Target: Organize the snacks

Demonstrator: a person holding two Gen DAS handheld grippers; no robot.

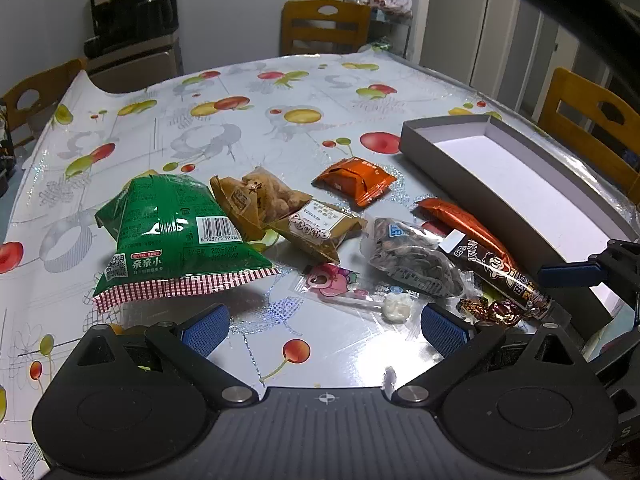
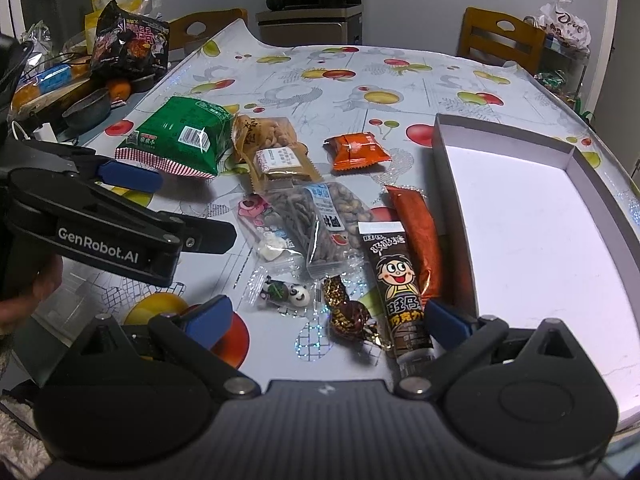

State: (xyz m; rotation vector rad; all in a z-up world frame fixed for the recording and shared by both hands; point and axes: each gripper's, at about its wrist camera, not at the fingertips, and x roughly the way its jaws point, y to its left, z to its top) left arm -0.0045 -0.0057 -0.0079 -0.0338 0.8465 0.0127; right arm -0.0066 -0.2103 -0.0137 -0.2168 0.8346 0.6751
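Left wrist: left tool (image 1: 325,326) wide open, holding nothing, low over surface (image 1: 240,120); green bag (image 1: 176,236) ahead-left, grey box (image 1: 516,184) ahead-right | Right wrist: right tool (image 2: 328,318) wide open, empty; foil candy (image 2: 348,312) between fingers, chocolate tube (image 2: 400,292) touching right finger.

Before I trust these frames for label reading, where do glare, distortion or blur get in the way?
Left wrist view: a glare streak crosses the green snack bag, the glossy tablecloth reflects light, and the fisheye bends the gray box. Right wrist view: the chocolate tube reads sharply, while the far chairs and edges curve and soften.
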